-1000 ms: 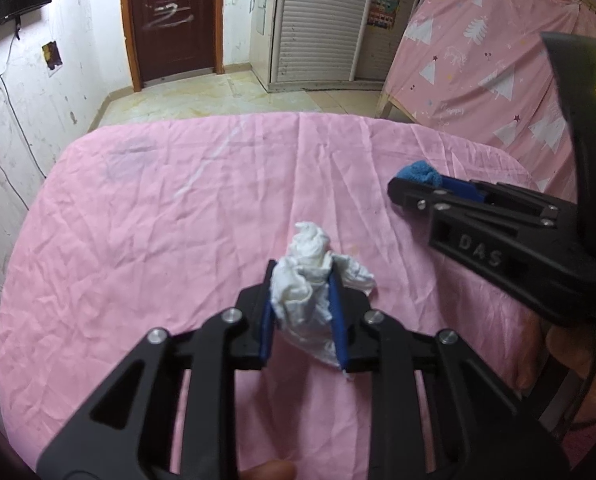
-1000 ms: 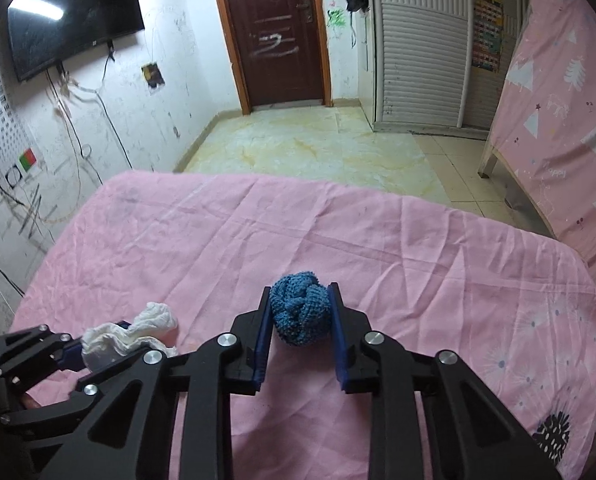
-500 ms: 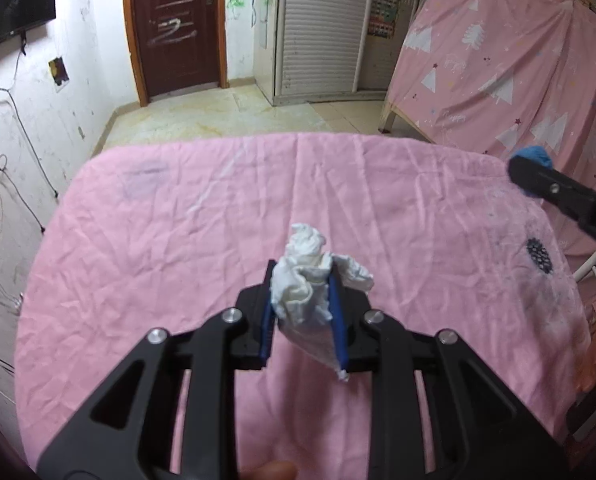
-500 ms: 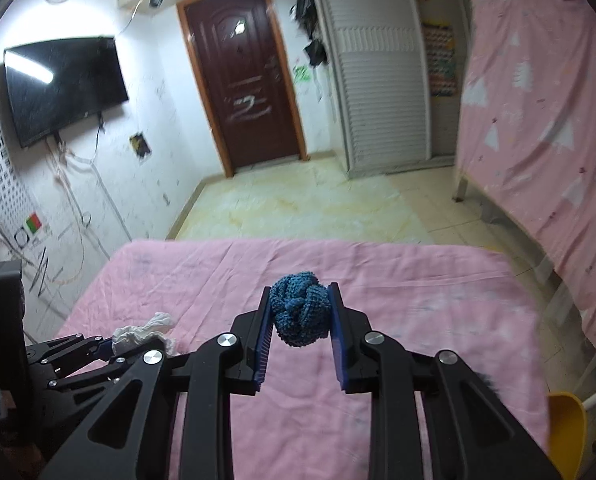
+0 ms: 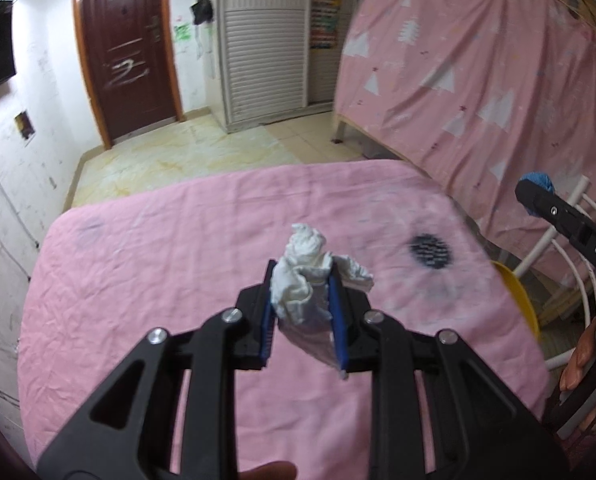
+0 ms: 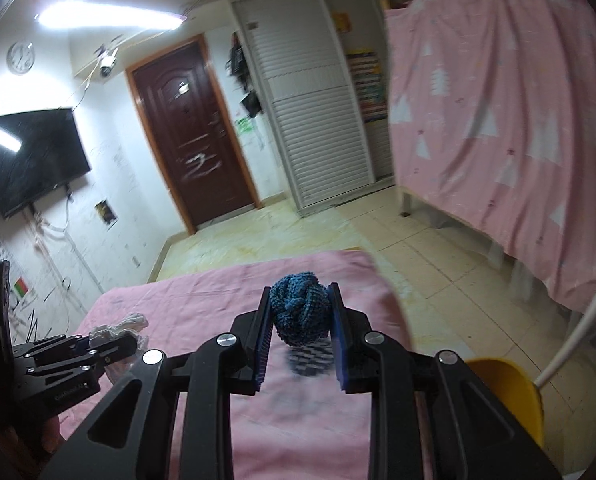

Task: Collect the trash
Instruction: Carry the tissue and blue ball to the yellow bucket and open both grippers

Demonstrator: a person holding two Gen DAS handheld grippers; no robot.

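Note:
My left gripper [image 5: 303, 280] is shut on a crumpled white tissue [image 5: 306, 276] and holds it above the pink-covered table [image 5: 158, 264]. My right gripper [image 6: 300, 304] is shut on a blue knitted ball [image 6: 300, 310], raised over the table's right edge. In the left wrist view the right gripper [image 5: 538, 196] with the blue ball [image 5: 538, 180] shows at the far right. In the right wrist view the left gripper [image 6: 110, 344] with the tissue [image 6: 118, 326] shows at the lower left. A yellow bin [image 6: 506, 388] stands below the table's right edge; its rim [image 5: 518, 300] also shows in the left wrist view.
A white metal chair frame [image 5: 554, 248] stands beside the yellow bin. A pink patterned curtain [image 5: 478, 72] hangs on the right. A brown door [image 5: 126, 48] and white louvred cupboard [image 5: 266, 40] are at the back. A black TV [image 6: 30, 160] hangs on the left wall.
Both grippers have lifted and swung right with their loads. The right gripper moved off toward the table's right edge, and the yellow bin came into view.

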